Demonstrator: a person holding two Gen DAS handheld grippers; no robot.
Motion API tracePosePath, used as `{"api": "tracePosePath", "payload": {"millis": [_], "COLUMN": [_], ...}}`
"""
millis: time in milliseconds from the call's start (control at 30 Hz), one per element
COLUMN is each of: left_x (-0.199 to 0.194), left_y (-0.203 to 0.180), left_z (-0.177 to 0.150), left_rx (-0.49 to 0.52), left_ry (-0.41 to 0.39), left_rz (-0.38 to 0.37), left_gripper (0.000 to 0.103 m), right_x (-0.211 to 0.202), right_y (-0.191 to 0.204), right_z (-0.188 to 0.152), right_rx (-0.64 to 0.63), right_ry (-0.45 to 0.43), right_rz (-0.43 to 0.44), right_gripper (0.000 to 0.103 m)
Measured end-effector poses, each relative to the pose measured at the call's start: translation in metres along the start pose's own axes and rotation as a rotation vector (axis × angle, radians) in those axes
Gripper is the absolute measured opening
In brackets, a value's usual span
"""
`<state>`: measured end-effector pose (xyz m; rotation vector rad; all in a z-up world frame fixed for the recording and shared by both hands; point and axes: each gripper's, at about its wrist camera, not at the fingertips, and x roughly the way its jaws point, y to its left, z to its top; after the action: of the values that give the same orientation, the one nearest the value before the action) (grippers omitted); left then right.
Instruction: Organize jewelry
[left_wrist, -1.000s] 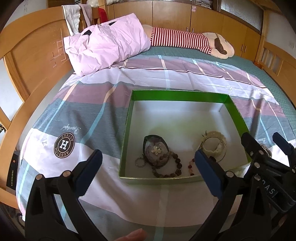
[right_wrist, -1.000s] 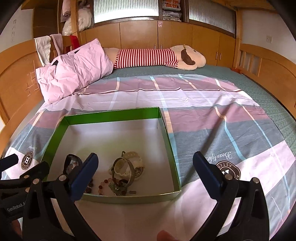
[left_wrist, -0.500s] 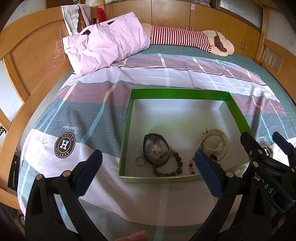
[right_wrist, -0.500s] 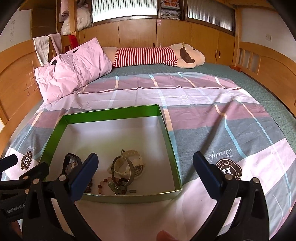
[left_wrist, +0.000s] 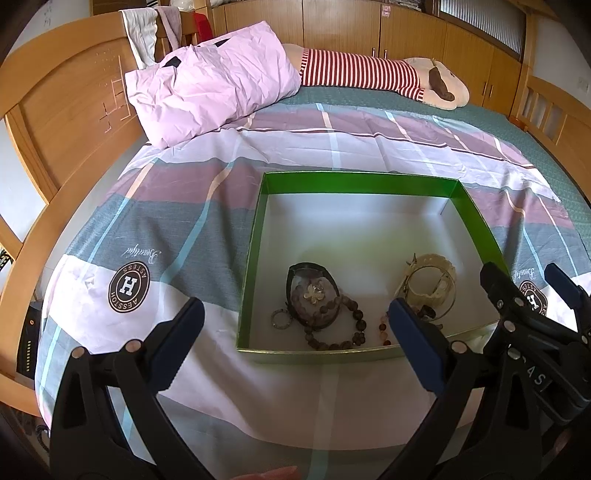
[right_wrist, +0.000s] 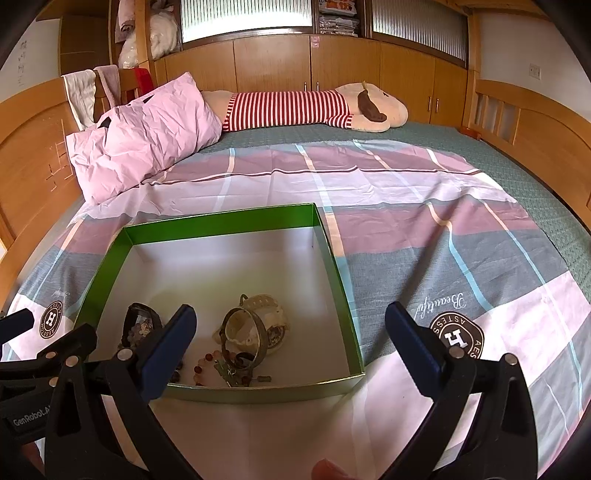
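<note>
Your jewelry sits bunched along the near edge of the green-walled box (left_wrist: 255, 258), on its white floor. On the left lies a dark oval hair clip (left_wrist: 312, 291) with a pale flower at its centre, and a brown bead bracelet (left_wrist: 340, 325) loops over its lower right side. A small metal ring (left_wrist: 281, 318) lies just beside the clip's lower left. To the right stands a metal bangle (right_wrist: 242, 339), tilted up on its edge against a cream watch (right_wrist: 267, 325). A string of reddish beads (right_wrist: 207, 363) trails from the bangle's base toward the near wall, with a tangle of small metal pieces (right_wrist: 240, 373) next to it; you cannot tell what those are.

The box rests on a plaid sheet (right_wrist: 424, 229) of pink, grey and white, printed with round H logos.

Your left gripper (left_wrist: 291, 345) hangs in front of the box's near wall, jaws spread wide with nothing between them. Your right gripper (right_wrist: 290, 341) hangs over the box's near right corner, jaws equally wide apart and holding nothing. Each gripper shows at the edge of the other's view, so they sit close side by side.

Farther back, a pink pillow (left_wrist: 218, 85) leans by the wooden headboard (left_wrist: 66, 118), and a plush toy in a red-striped shirt (right_wrist: 295, 107) lies across the bed in front of wooden cabinets (right_wrist: 351, 70).
</note>
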<state>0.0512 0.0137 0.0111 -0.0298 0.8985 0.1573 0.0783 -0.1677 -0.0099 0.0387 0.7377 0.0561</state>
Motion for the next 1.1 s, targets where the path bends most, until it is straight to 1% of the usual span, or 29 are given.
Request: {"api": "tracePosePath", "payload": {"millis": [1100], "left_x": [0.006], "left_y": [0.0018], "left_z": [-0.0022], "left_rx": [0.001], "left_ry": [0.022], "left_rz": [0.003], "left_gripper": [0.101], "right_x": [0.0041], "right_y": [-0.0002], "right_z": [-0.0048], "right_rx": [0.007], "right_ry": [0.012], "right_rz": [-0.018], "right_gripper": [0.102]}}
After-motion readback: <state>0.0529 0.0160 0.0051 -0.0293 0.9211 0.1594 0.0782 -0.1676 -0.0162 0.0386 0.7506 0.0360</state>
